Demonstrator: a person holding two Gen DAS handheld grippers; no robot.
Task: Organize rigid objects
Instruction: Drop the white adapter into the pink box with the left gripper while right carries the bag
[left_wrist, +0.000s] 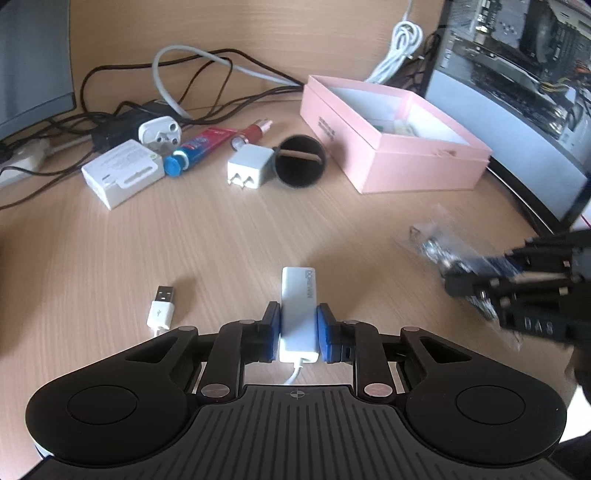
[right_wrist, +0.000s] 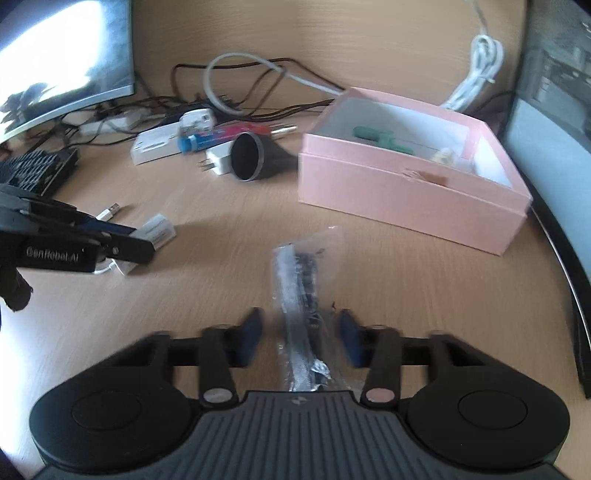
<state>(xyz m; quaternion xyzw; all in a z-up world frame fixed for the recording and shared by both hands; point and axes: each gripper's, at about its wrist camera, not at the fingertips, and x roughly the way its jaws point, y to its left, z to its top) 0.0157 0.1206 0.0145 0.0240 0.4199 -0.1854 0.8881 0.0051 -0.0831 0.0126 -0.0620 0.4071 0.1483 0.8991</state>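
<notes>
Pickup was the step in hand: your left gripper (left_wrist: 298, 328) clamped the white adapter (left_wrist: 298, 314) on the desk (left_wrist: 258, 229), while your right gripper (right_wrist: 300, 339) straddled the plastic bag (right_wrist: 303, 295) without pressing; next, carry both to the pink box (right_wrist: 406, 192).

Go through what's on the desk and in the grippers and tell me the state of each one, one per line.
left gripper: shut on the white adapter
right gripper: open, pads either side of the plastic bag, not touching it
pink box: lid off, a few items inside
black funnel: lying on its side
toothpaste tube: capped, lying flat
white wall plug: unplugged, prongs bare
USB plug: loose, not plugged in
</notes>
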